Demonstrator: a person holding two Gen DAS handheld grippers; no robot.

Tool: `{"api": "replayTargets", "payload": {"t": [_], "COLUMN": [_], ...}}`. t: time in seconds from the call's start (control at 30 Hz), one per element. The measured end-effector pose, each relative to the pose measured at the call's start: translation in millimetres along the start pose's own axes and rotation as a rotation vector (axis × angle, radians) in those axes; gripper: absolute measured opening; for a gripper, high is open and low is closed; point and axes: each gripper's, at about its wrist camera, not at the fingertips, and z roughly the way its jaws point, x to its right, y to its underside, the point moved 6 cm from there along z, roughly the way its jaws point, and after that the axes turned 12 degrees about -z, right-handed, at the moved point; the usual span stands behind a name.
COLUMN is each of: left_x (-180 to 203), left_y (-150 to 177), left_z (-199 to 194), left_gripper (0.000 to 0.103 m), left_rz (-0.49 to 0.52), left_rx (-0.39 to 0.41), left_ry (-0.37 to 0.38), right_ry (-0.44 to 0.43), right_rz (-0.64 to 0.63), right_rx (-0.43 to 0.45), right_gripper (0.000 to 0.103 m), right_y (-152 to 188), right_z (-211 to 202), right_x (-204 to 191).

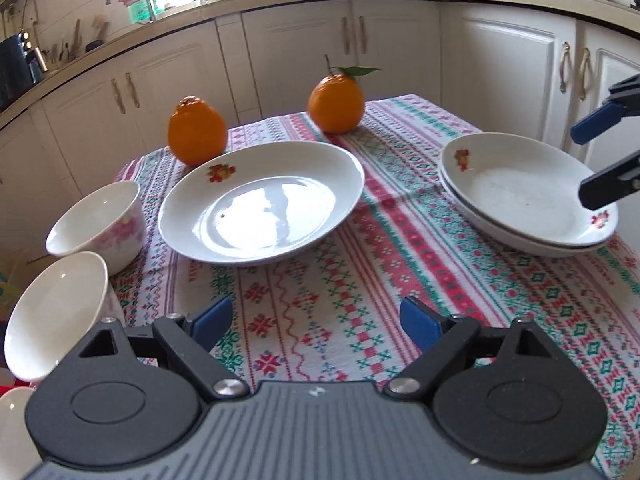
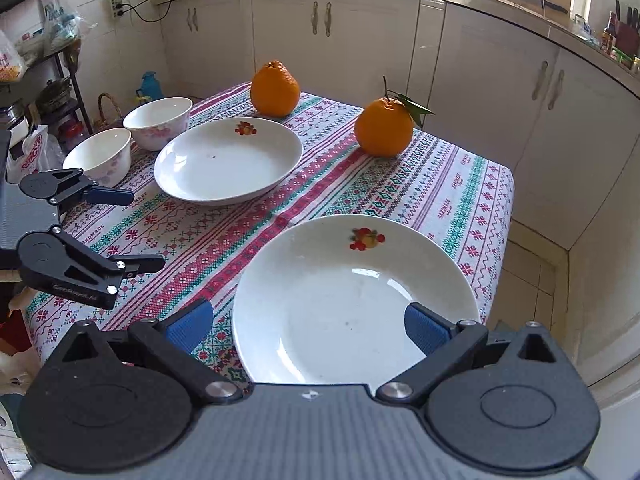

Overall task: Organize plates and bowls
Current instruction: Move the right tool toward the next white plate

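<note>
A single white plate with a fruit print lies in the middle of the patterned tablecloth; it also shows in the right wrist view. Two stacked white plates sit at the right edge, close under my right gripper. Two white bowls with pink flowers stand at the left edge, also seen in the right wrist view. My left gripper is open and empty over bare cloth. My right gripper is open, its jaws either side of the stack's near rim.
Two oranges stand at the far side of the table. White kitchen cabinets ring the table. The table's right edge drops to a tiled floor. A cluttered rack stands beyond the bowls.
</note>
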Motion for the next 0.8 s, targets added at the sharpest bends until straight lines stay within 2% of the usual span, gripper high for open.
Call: {"api": "replayTargets", "payload": {"t": [0.13,0.33,0.43,0.8], "left_x": [-11,-19,-23,-26], "left_y": [3,-4,-6,-14], "left_z": [13,29,36,47], "left_gripper": [0.091,0.103,0.103,0.103], "left_rz": [-0.055,-0.116,-0.168,-0.199], "left_rx": [-0.021,-0.03,-0.046,-0.034], "left_ry": [-0.028,-0.031,-0.008,-0.04], "right_ry": [-0.006,-0.016,-0.027,-0.093], "right_rz": [-0.025,-0.055,-0.072,-0.165], "right_rx": [-0.001,-0.006,-0.007,0.0], "right_gripper": [0.103,0.103,0.103,0.103], "right_y": [-7,-20,-27,-68], "right_z": [3,14,21,60], "right_x": [-7,-10,-9,-13]}}
